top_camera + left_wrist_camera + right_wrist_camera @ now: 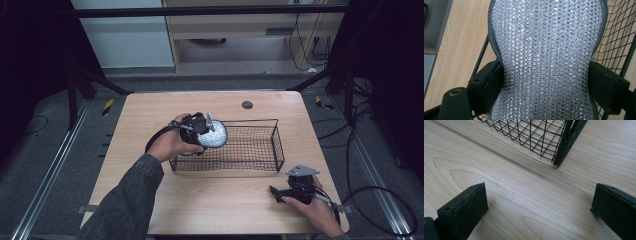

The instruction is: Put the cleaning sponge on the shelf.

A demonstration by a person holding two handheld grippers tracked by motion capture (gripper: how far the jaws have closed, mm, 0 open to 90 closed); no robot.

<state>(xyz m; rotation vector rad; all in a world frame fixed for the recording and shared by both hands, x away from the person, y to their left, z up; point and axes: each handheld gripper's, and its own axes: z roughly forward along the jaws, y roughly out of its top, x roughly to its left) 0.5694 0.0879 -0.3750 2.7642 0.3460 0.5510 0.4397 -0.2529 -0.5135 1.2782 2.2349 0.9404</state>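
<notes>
Jaws of left gripper (212, 131) pinch a silvery pad (546, 57) (over the basket (276, 145)); right gripper (276, 192) spread

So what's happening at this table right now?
A person holds a claw tool in each hand. The left claw is shut on a silvery mesh pad, holding it over the left end of a black wire basket. The right claw rests open on the wooden table, near the basket's corner.

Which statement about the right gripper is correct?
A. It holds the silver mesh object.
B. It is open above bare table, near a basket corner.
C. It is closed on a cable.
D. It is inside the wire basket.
B: the right gripper has its jaws spread wide over the bare wooden table, with a corner of the wire basket just ahead.
</notes>
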